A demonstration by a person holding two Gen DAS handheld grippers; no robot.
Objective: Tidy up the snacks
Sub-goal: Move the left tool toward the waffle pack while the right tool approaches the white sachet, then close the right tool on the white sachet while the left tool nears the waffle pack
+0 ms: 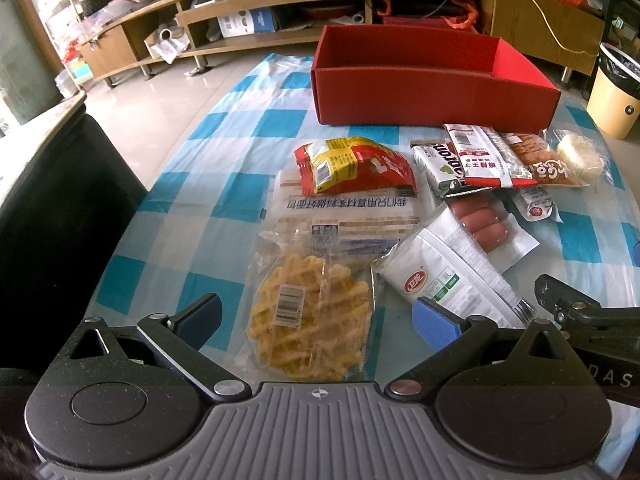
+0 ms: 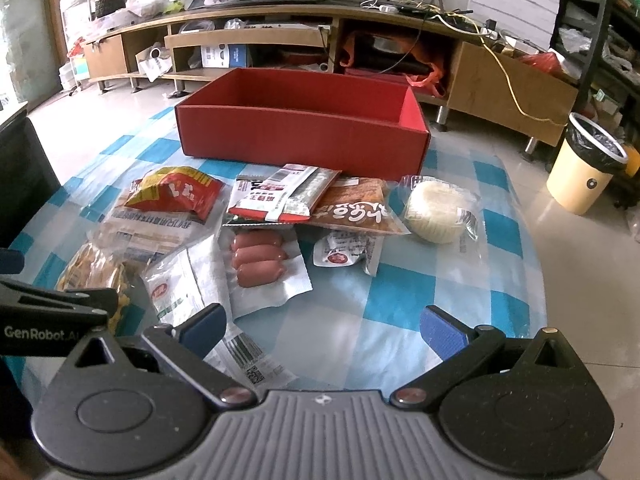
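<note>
Our left gripper gapes around the waffle. Our right gripper is released; sausages lie at eleven o'clock.

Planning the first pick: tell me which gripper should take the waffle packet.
Left. The waffle packet lies between the open left gripper's fingers. The right gripper, also open, hovers over bare cloth, with the waffle at its far left edge.
</note>
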